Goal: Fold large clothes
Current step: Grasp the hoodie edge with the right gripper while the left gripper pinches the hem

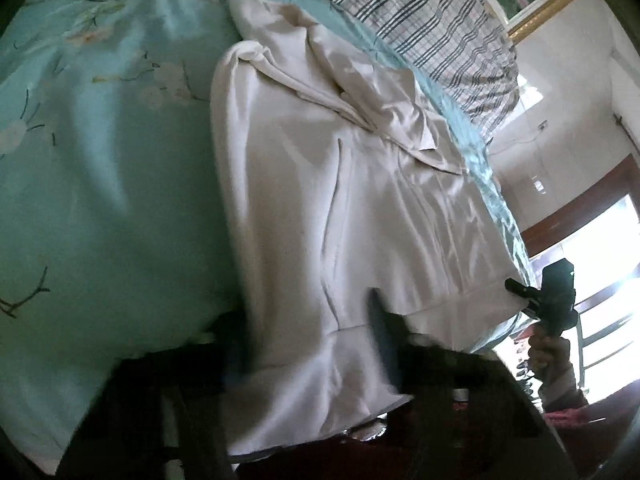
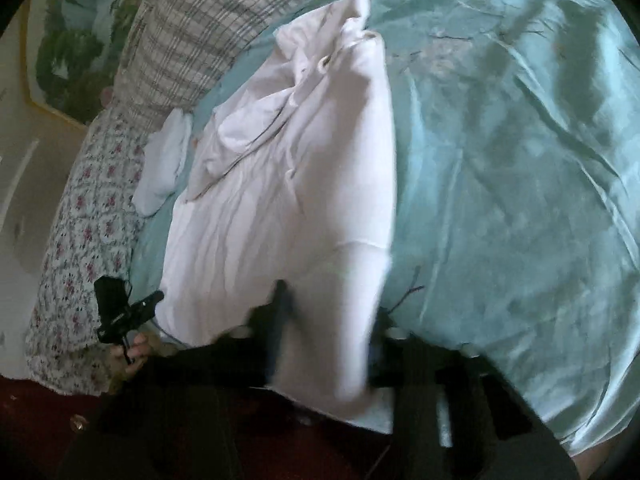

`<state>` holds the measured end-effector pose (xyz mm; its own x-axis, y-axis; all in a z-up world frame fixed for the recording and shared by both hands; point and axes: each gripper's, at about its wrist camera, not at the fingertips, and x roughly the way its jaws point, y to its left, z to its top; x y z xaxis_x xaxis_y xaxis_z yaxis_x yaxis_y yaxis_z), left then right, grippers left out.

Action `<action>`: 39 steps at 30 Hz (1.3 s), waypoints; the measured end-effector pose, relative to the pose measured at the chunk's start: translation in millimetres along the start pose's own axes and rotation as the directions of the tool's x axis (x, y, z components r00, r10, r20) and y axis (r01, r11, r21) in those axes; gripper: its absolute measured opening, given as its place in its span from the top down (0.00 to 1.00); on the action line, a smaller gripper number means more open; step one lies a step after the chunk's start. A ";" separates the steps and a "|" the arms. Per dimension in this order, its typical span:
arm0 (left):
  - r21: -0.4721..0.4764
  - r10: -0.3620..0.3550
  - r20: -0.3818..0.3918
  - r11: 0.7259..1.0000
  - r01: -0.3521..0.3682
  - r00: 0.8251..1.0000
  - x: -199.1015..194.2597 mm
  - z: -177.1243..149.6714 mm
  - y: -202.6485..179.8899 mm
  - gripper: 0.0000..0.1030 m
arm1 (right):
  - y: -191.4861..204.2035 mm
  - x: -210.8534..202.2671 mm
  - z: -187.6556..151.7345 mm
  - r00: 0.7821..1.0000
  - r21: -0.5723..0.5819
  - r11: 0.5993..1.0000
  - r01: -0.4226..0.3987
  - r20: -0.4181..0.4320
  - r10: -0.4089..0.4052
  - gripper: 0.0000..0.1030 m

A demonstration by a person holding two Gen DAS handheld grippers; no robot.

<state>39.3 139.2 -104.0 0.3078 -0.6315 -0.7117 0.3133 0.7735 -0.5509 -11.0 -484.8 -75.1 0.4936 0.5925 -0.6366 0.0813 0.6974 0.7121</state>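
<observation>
I see the white hooded sweatshirt (image 2: 304,184) as soft, matt knit cloth, creased, with a ribbed-looking hem at the near edge. Under it, my view gives a pale turquoise floral bedsheet (image 1: 104,168) with a satiny sheen where light catches its wrinkles. The far plaid quilt (image 1: 436,28) looks like matt woven fabric. Both grippers, left (image 2: 132,312) and right (image 1: 532,296), read as matt black plastic. On the far wall, a picture frame (image 1: 548,12) shines gilt.

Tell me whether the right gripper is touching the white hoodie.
Touching. In the left wrist view the right gripper has its fingertips on the white hoodie's hem corner; the right wrist view shows cloth draped between its fingers.
</observation>
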 end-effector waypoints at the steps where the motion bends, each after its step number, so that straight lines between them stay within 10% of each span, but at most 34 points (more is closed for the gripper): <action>1: -0.005 -0.002 0.002 1.000 0.002 1.000 -2.3 1.1 1.5 0.83 | -2.9 -2.6 -1.7 1.000 0.015 1.000 -0.016 0.011 0.016 0.91; 17: -0.027 -0.075 0.247 0.996 0.084 0.966 -47.2 48.6 -16.3 0.92 | 46.1 -19.7 45.8 0.967 -0.090 0.977 -0.195 0.147 0.206 0.96; 25: -0.066 -0.051 0.347 0.995 0.079 0.937 -42.6 129.8 -13.6 0.92 | 60.6 -8.0 122.3 0.946 -0.102 0.976 -0.192 0.244 0.212 0.96; 39: -0.210 0.114 0.149 0.974 -0.081 0.982 94.4 279.7 53.3 0.89 | 11.8 135.9 282.3 0.990 0.078 0.996 0.047 0.128 -0.057 0.95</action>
<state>336.3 105.9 -78.6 0.4720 -0.5403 -0.6966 0.0921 0.8161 -0.5705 301.5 -509.8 -69.7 0.5948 0.4952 -0.6332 0.1720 0.6910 0.7021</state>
